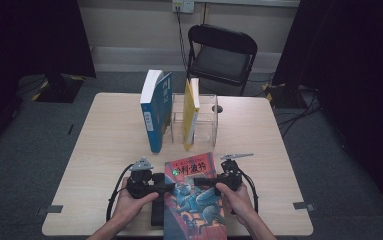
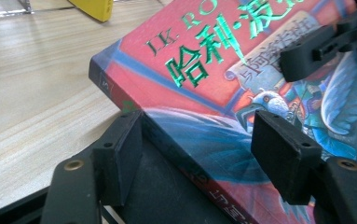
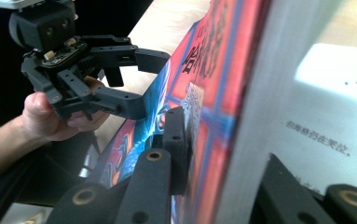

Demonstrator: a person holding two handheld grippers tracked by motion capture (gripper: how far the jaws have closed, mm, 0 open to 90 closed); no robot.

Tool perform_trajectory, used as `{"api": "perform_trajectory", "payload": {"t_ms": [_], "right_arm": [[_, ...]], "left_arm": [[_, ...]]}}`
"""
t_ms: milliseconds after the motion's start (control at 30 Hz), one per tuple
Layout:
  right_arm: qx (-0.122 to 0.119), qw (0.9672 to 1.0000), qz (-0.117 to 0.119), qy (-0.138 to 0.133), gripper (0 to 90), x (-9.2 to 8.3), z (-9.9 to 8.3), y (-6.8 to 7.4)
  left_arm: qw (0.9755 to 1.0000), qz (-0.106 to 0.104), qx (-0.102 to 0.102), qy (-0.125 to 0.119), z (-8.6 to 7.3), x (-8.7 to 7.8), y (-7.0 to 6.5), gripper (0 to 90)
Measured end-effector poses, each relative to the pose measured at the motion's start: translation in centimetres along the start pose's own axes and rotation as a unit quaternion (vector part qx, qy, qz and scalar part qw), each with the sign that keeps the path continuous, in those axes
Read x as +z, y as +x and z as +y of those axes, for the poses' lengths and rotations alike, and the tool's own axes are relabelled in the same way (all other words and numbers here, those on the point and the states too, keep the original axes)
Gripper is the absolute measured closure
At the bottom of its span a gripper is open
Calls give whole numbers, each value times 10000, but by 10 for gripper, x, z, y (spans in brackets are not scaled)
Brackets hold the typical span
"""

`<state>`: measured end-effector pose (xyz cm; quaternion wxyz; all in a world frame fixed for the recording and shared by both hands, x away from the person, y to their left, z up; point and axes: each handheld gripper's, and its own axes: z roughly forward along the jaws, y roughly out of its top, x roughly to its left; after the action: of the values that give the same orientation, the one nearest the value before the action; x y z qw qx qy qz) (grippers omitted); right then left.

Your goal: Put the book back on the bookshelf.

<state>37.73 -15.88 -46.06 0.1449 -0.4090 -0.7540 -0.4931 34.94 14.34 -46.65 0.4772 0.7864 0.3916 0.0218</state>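
A red and blue illustrated book (image 1: 194, 197) with green Chinese title lettering lies in front of me, its near end past the table's front edge. My left gripper (image 1: 168, 187) grips its spine side. In the left gripper view one pad sits under the spine and the other on the cover (image 2: 204, 70), the left gripper (image 2: 199, 149) shut on it. My right gripper (image 1: 199, 181) is shut on the opposite page edge. The right gripper view has that gripper (image 3: 227, 158) clamping cover and pages (image 3: 213, 93), with the left gripper (image 3: 148, 79) beyond.
A blue book (image 1: 156, 112) stands upright mid-table beside a clear holder (image 1: 206, 122) with a yellow book (image 1: 190, 115) in it. A black object (image 1: 156, 218) lies under the held book's left side. A folding chair (image 1: 221, 55) stands behind the wooden table (image 1: 104, 150).
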Motion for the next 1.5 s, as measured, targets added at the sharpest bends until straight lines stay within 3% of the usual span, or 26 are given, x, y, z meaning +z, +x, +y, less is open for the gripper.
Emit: {"api": "perform_trajectory", "payload": {"t_ms": [167,267,467,767,800,833,967,1133,1233,1367,1433,1500], "right_arm": [[-362,9992,-4,-151,802,-4,1,9],[-460,9987,31,-206,809,-5,2,15],[-688,9973,37,-259,816,-5,4,23],[-890,9957,22,-265,826,-6,6,34],[-909,9955,5,-268,826,-6,6,35],[-925,9954,4,-256,827,-6,6,36],[-1033,9942,-154,-263,827,-5,6,41],[-1187,9920,-292,-312,827,-7,7,50],[-1172,9913,-384,-461,826,-9,8,53],[-1165,9904,-424,-606,825,-12,11,54],[-1203,9898,-518,-567,823,-14,15,55],[-1214,9895,-515,-590,822,-16,18,57]], "left_arm": [[9997,-181,-186,-12,1,-1,3,274],[9993,-264,-248,1,1,0,3,229],[9976,-586,-366,-13,3,6,1,224],[9956,-867,-350,11,4,12,-2,165],[9938,-1028,-425,45,4,12,-1,186],[9901,-1266,-605,100,4,13,1,245],[9919,-1136,-563,98,4,10,-2,271],[9909,-1202,-596,-71,7,0,0,357],[9923,-1139,-400,-261,14,-7,-4,439],[9921,-1139,-351,-403,22,-10,-7,536],[9936,-1048,-166,-394,28,-11,-10,544],[9934,-1039,-60,-473,34,-15,-12,563]]}}
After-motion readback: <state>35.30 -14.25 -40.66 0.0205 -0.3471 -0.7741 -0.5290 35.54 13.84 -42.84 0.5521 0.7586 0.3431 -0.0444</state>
